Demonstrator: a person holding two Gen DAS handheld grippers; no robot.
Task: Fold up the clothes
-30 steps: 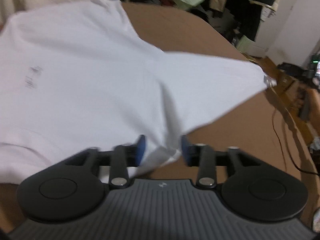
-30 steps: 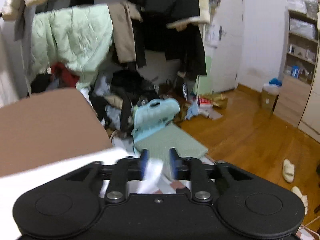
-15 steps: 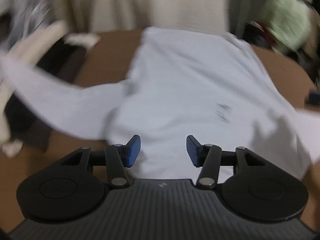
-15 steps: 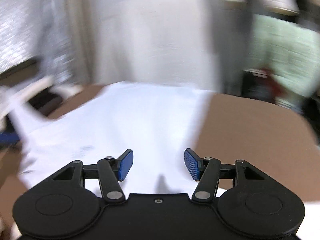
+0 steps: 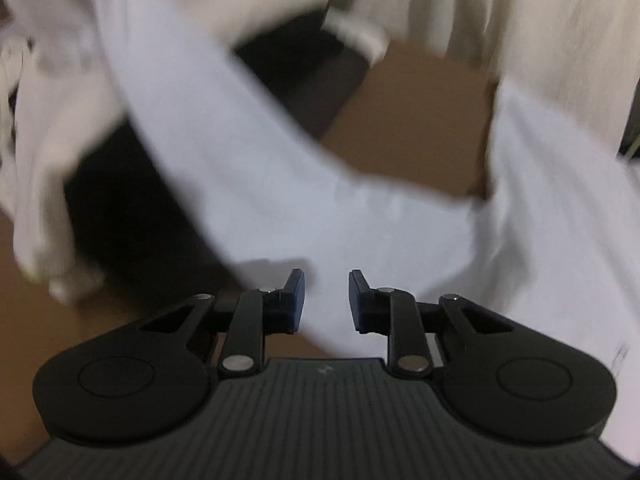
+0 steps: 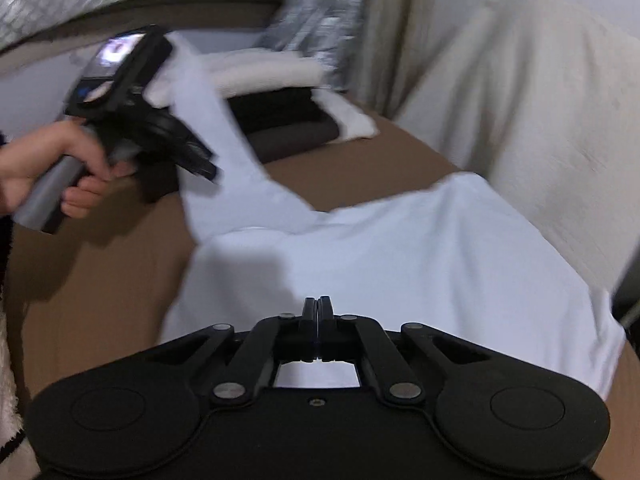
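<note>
A white T-shirt [image 6: 400,248] lies spread on the brown table [image 6: 100,280]. One sleeve [image 6: 208,120] stretches up and to the left, toward the other gripper seen at the left of the right wrist view. In the left wrist view the same sleeve [image 5: 240,152] runs from upper left down to the shirt body [image 5: 560,240]. My left gripper [image 5: 326,300] is open with the sleeve cloth passing between and under its fingers. My right gripper [image 6: 319,312] has its jaws closed together above the shirt's near edge; no cloth shows between them.
A stack of folded white and dark clothes [image 6: 288,92] sits at the table's far left. Cream curtains [image 6: 520,80] hang behind the table. A fluffy white fabric [image 6: 8,380] is at the lower left edge. The frames are motion-blurred.
Both grippers let go of the shirt and swung left. The right gripper opened, then closed its jaws over the shirt. The left gripper now faces the left sleeve.
</note>
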